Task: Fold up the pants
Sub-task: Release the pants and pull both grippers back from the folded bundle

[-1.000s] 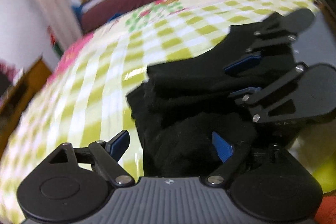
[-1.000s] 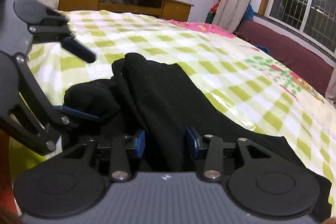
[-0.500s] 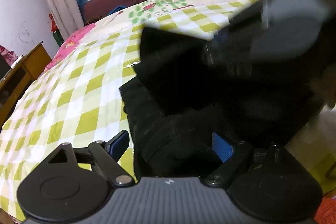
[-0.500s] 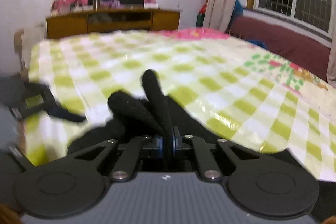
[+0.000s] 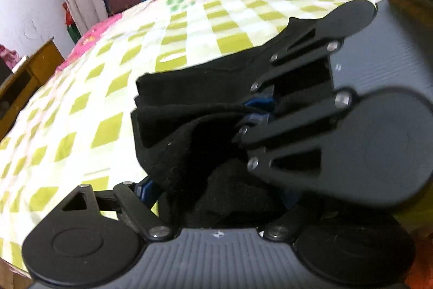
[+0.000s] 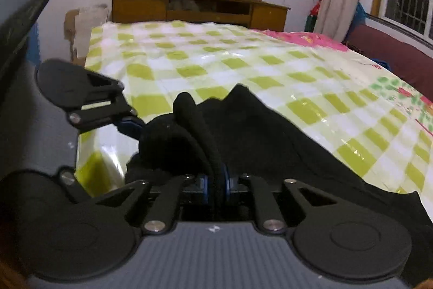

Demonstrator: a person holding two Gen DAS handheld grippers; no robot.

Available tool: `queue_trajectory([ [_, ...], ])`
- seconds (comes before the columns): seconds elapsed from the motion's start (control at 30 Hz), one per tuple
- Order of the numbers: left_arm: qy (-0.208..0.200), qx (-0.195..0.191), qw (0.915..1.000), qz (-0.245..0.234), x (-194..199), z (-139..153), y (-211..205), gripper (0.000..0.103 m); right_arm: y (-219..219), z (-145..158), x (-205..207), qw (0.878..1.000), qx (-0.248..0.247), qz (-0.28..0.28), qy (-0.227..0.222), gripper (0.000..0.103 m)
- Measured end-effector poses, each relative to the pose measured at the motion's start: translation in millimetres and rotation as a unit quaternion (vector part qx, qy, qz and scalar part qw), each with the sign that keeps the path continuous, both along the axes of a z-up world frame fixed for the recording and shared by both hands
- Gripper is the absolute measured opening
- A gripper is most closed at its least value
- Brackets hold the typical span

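Black pants bunched at the bed's near edge, right gripper pinching a fold, left gripper wider, cloth between its fingers, grip unclear.

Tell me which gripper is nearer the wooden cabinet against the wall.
Left, as a judgement. The left gripper sits at the pants on the side toward the wooden cabinet; the right gripper clamps the fabric further back from it.
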State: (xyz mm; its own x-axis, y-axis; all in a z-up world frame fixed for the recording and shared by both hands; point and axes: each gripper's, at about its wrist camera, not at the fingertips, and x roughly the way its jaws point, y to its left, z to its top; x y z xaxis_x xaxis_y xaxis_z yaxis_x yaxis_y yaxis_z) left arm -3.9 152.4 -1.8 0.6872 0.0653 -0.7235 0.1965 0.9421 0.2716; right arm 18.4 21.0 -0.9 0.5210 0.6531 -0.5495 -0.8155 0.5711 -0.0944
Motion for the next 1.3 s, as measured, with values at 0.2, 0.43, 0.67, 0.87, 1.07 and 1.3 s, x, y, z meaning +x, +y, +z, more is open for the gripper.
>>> queue_trajectory([
  [0.2,-0.008,0.034,0.9994,-0.004,-20,19,8,0.099,-62,42,-5,0.994,0.092,-0.039,0.033,0.037],
  [0.43,-0.08,0.029,0.9962,0.019,-21,52,10,0.099,-163,36,24,0.968,0.106,-0.222,0.056,0.042],
  [0.67,-0.14,-0.013,0.9898,0.022,18,52,-6,0.099,-179,17,51,0.955,0.096,-0.273,0.058,0.041],
  [0.87,-0.053,0.01,0.9974,0.048,41,-2,4,0.1,-210,-29,103,0.918,0.112,-0.353,0.139,0.037],
  [1.07,-0.076,0.019,0.9951,0.061,30,17,12,0.1,-198,5,67,0.931,0.121,-0.336,0.079,0.038],
  [1.3,-0.056,-0.028,0.9928,0.102,22,15,32,0.102,-189,-14,62,0.929,0.078,-0.345,0.111,0.047],
])
